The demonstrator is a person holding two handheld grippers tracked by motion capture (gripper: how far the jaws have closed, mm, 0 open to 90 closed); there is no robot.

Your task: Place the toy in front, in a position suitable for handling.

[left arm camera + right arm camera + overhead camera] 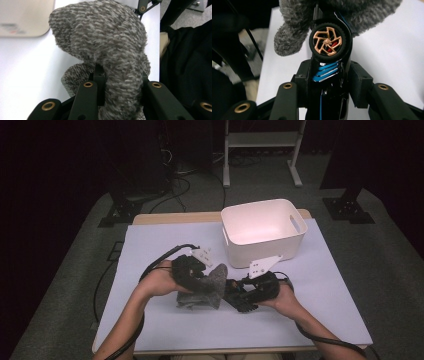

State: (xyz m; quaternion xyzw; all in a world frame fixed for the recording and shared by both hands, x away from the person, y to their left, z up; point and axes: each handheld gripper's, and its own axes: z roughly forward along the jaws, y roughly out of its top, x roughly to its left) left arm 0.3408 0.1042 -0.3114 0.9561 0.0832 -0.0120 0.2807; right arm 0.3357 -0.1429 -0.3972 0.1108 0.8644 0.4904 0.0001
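A grey knitted sock point(209, 289) hangs bunched in the middle of the table between my two hands. My left gripper point(202, 281) comes in from the left and is shut on it. In the left gripper view the sock point(107, 45) bulges out from between the two black jaws of that gripper point(120, 85). My right gripper point(245, 299) faces it from the right, shut on a black toy car point(235, 292). The right gripper view has the car point(328, 46), with a bronze wheel and blue stripes, clamped nose-first between the jaws point(329, 75). Its front end touches or enters the sock point(292, 37).
A white plastic basket point(265, 250) with cut-out handles stands at the back right of the pale mat point(150, 245). Cables trail off the table's left and front-right. Beyond the table are a white stand frame point(260, 140) and black tripod feet point(347, 207) on grey carpet.
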